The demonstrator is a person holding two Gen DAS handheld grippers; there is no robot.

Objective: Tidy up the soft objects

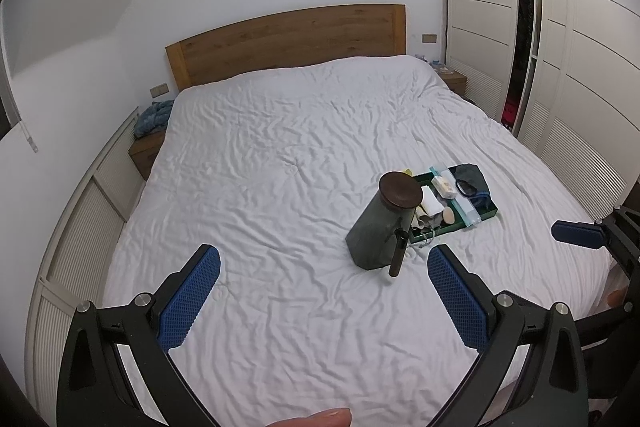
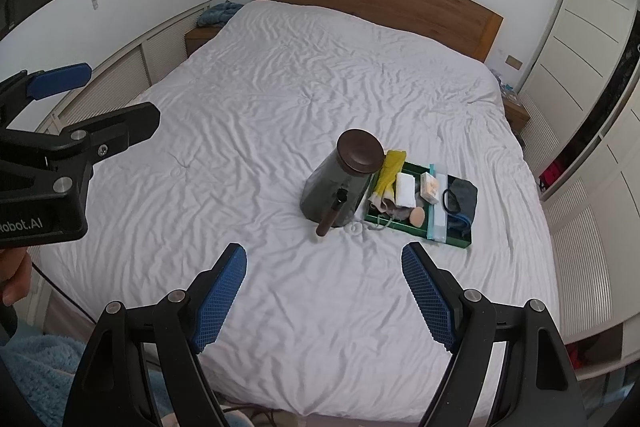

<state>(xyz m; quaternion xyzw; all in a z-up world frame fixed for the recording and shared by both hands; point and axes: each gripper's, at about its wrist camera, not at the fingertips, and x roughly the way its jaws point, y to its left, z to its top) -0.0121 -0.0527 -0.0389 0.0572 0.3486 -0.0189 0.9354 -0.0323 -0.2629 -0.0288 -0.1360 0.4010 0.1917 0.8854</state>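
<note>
A green tray [image 2: 456, 241] [image 1: 486, 215] lies on the white bed. It holds several soft items: a yellow cloth [image 2: 391, 171], a white folded cloth [image 2: 405, 189], a beige sponge [image 2: 417, 215], a grey cloth [image 2: 464, 195] [image 1: 472, 174] and a pale blue strip [image 2: 439, 211]. A dark grey jug [image 2: 335, 183] [image 1: 380, 227] with a brown lid stands left of the tray. My left gripper [image 1: 323, 267] is open and empty, well short of the jug. My right gripper [image 2: 323, 267] is open and empty, short of the tray.
The wrinkled white bed [image 1: 280, 163] fills both views, with a wooden headboard [image 1: 288, 39] behind. White wardrobes [image 1: 560, 47] stand to the right. A bedside table with a blue cloth [image 1: 154, 117] stands at the left. A blue towel [image 2: 36, 375] lies at the lower left.
</note>
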